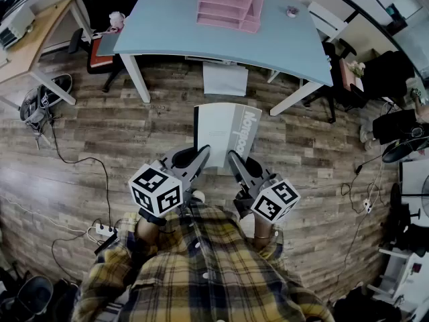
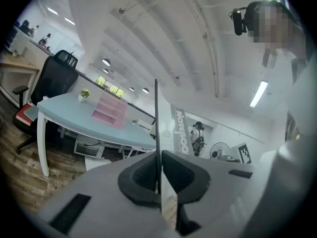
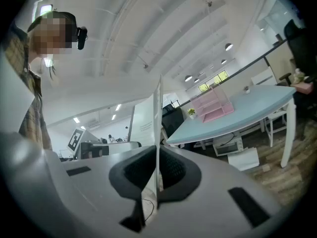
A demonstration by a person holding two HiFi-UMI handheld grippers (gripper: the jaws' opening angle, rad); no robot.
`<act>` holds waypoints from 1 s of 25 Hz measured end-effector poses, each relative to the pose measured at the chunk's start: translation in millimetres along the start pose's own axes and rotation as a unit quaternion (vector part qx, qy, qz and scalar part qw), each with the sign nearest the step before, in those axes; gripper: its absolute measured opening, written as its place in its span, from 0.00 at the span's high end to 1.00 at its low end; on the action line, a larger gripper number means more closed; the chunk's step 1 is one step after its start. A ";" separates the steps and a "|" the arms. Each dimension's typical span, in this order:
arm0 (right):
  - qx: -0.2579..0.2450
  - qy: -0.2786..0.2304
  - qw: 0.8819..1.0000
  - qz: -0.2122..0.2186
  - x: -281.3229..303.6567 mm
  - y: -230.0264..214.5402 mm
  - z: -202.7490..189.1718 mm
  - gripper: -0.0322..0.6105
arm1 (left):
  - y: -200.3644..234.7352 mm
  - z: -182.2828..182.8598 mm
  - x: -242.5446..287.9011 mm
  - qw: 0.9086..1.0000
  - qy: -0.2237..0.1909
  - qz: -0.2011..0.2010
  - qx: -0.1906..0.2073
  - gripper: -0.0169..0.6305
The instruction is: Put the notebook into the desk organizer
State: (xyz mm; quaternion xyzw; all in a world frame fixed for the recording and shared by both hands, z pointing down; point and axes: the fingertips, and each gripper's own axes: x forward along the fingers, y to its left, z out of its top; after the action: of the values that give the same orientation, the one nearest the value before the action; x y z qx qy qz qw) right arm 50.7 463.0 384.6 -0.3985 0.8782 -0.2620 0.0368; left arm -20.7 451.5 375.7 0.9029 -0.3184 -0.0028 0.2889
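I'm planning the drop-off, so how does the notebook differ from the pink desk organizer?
The notebook is white and thin; the desk organizer is pink and tiered. The notebook is held over the floor, pinched by the left gripper and right gripper; the desk organizer stands on the blue table. They are well apart.

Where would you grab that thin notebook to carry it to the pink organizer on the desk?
By its near edge, coming from the person's side, one pinch near each corner. The notebook is thin and flat, so jaws close easily over an edge; the left gripper and right gripper hold it so. That likely leaves the far edge free to enter the desk organizer.
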 end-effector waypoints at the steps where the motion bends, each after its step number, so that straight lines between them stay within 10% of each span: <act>1: 0.003 -0.001 1.000 0.002 -1.2 -0.8 -1.6 0.92 | -0.5 -1.8 0.3 1.000 0.000 0.001 0.001 0.95; 15: 0.007 -0.008 1.000 0.002 -28.8 -6.4 -17.8 0.92 | -17.3 -27.6 5.5 1.000 0.008 0.000 -0.007 0.95; 25: -0.008 -0.015 1.000 -0.009 32.0 -47.8 18.8 0.92 | 36.7 16.7 50.6 1.000 -0.003 -0.013 -0.006 0.95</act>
State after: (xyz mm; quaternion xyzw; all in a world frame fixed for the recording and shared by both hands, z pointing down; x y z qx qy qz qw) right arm 66.6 405.8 396.4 -0.4103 0.8762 -0.2489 0.0449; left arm -4.6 390.5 390.1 0.9053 -0.3071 -0.0111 0.2931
